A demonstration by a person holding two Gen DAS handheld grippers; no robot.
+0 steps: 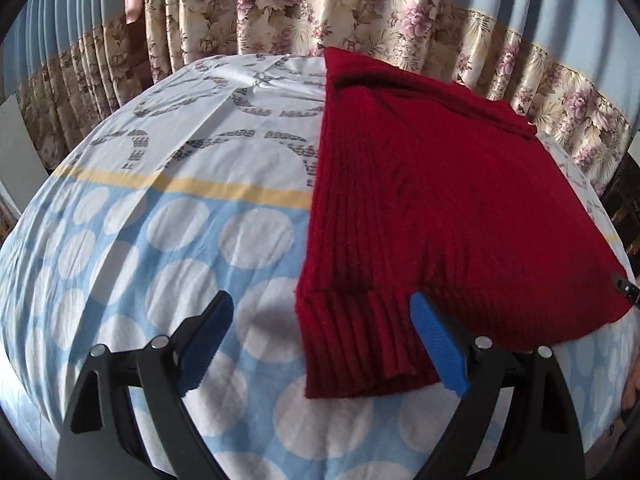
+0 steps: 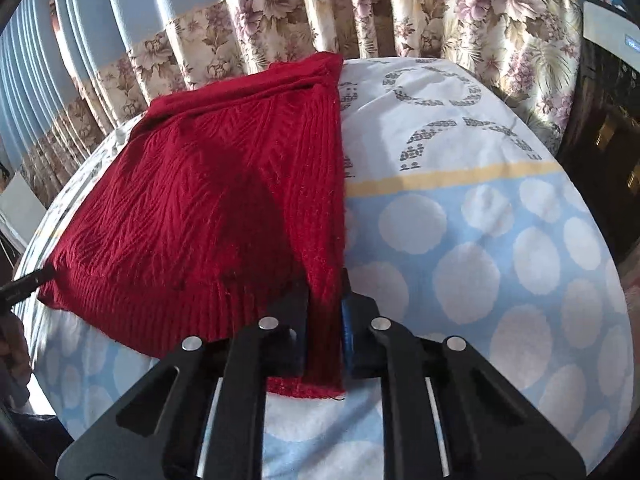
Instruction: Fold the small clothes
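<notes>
A dark red ribbed knit sweater [image 1: 432,200] lies flat on a blue sheet with white dots [image 1: 172,248]. In the left wrist view my left gripper [image 1: 320,312] stands open over the sweater's near left corner, whose ribbed hem [image 1: 352,344] lies between the blue pads [image 1: 436,344] without being pinched. In the right wrist view the sweater [image 2: 208,208] fills the left half, and my right gripper [image 2: 325,304] is shut on its near right corner, the red fabric squeezed between the jaws.
Floral and blue curtains [image 1: 360,12] hang right behind the bed. A dark cabinet [image 2: 608,152] stands at the right. The sheet [image 2: 480,248] to the right of the sweater is bare. A hand [image 2: 12,344] shows at the left edge of the right wrist view.
</notes>
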